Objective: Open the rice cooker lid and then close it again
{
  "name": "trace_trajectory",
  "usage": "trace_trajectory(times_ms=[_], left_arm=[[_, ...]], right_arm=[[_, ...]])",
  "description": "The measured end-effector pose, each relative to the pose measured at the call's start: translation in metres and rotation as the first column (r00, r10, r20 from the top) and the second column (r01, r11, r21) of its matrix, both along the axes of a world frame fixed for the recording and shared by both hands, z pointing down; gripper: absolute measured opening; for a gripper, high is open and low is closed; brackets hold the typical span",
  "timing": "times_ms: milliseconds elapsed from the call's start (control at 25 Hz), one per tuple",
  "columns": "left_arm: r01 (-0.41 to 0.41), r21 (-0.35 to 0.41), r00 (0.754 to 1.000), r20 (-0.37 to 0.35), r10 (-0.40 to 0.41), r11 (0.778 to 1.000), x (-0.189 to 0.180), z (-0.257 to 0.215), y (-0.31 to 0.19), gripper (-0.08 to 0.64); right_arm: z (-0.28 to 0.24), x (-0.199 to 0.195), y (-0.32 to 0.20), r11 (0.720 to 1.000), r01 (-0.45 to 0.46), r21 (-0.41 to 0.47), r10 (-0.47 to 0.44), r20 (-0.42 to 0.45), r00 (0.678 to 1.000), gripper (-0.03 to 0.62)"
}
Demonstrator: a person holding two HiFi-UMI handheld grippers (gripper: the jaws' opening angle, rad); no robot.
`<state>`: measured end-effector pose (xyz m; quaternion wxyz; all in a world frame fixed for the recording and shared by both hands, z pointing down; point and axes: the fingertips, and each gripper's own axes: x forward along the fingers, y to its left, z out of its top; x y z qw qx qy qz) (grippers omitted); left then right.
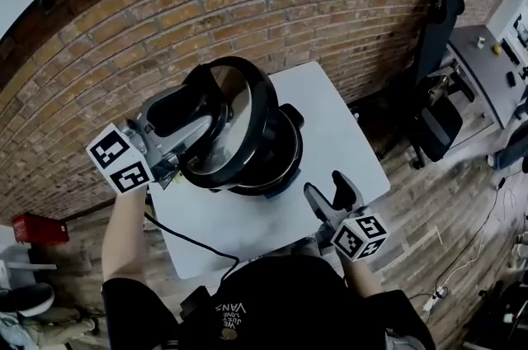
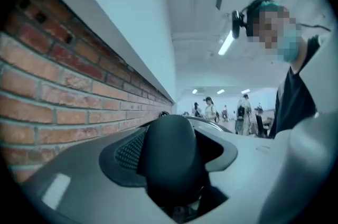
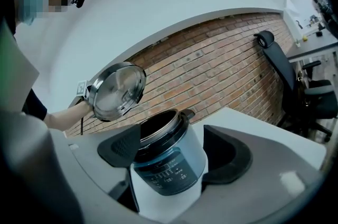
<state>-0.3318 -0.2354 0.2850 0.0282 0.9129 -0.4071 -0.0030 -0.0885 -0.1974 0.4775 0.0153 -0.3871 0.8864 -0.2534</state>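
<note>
The rice cooker point(image 1: 285, 157) stands on a white table point(image 1: 338, 125), its pot open at the top. Its round lid point(image 1: 239, 113) hangs tilted above and to the left of the pot, shiny underside facing the cooker. My left gripper point(image 1: 191, 115) is shut on the lid's black handle point(image 2: 171, 157), which fills the space between its jaws in the left gripper view. My right gripper point(image 1: 334, 198) stands open near the table's front edge, apart from the cooker. In the right gripper view the cooker point(image 3: 169, 165) sits ahead with the raised lid point(image 3: 117, 91) up at the left.
A brick wall point(image 1: 247, 2) runs just behind the table. A black office chair point(image 1: 437, 92) and a desk point(image 1: 495, 68) stand at the right. A black cable point(image 1: 194, 241) crosses the table's front left. A red box point(image 1: 37, 229) lies on the floor at the left.
</note>
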Motion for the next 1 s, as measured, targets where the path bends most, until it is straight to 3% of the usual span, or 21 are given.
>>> trace_trajectory(times_ms=[80, 160, 320, 440, 560, 640, 840, 1000], left_arm=[[0.053, -0.029, 0.99, -0.131, -0.057, 0.998, -0.028, -0.002, 0.016, 0.278], [0.101, -0.047, 0.964, -0.241, -0.11, 0.994, -0.055, 0.003, 0.035, 0.278], [0.196, -0.088, 0.887, -0.408, -0.214, 0.977, -0.103, 0.028, 0.076, 0.278], [0.23, -0.133, 0.792, -0.549, -0.265, 0.964, -0.13, 0.053, 0.106, 0.278], [0.208, -0.176, 0.652, -0.708, -0.271, 0.962, -0.138, 0.075, 0.136, 0.278], [0.229, -0.204, 0.585, -0.753, -0.303, 0.952, -0.141, 0.092, 0.155, 0.278], [0.304, -0.284, 0.44, -0.805, -0.399, 0.909, -0.144, 0.133, 0.201, 0.278], [0.377, -0.326, 0.373, -0.804, -0.464, 0.867, -0.134, 0.149, 0.234, 0.278]], right_arm=[[-0.006, -0.008, 0.002, 1.0, 0.008, 0.008, -0.008, 0.014, 1.0, 0.364], [-0.013, -0.017, 0.006, 1.0, 0.018, 0.012, -0.018, 0.028, 0.999, 0.364], [-0.021, -0.032, 0.019, 1.0, 0.016, 0.019, -0.017, 0.066, 0.998, 0.364], [-0.021, -0.045, 0.034, 1.0, 0.014, 0.003, -0.014, 0.082, 0.997, 0.364], [-0.02, -0.055, 0.049, 1.0, 0.023, -0.015, -0.022, 0.102, 0.995, 0.364], [-0.02, -0.06, 0.056, 0.999, 0.037, -0.02, -0.035, 0.116, 0.993, 0.364], [-0.023, -0.067, 0.057, 0.996, 0.092, -0.008, -0.09, 0.132, 0.987, 0.364], [-0.028, -0.067, 0.053, 0.986, 0.165, 0.0, -0.163, 0.128, 0.978, 0.364]])
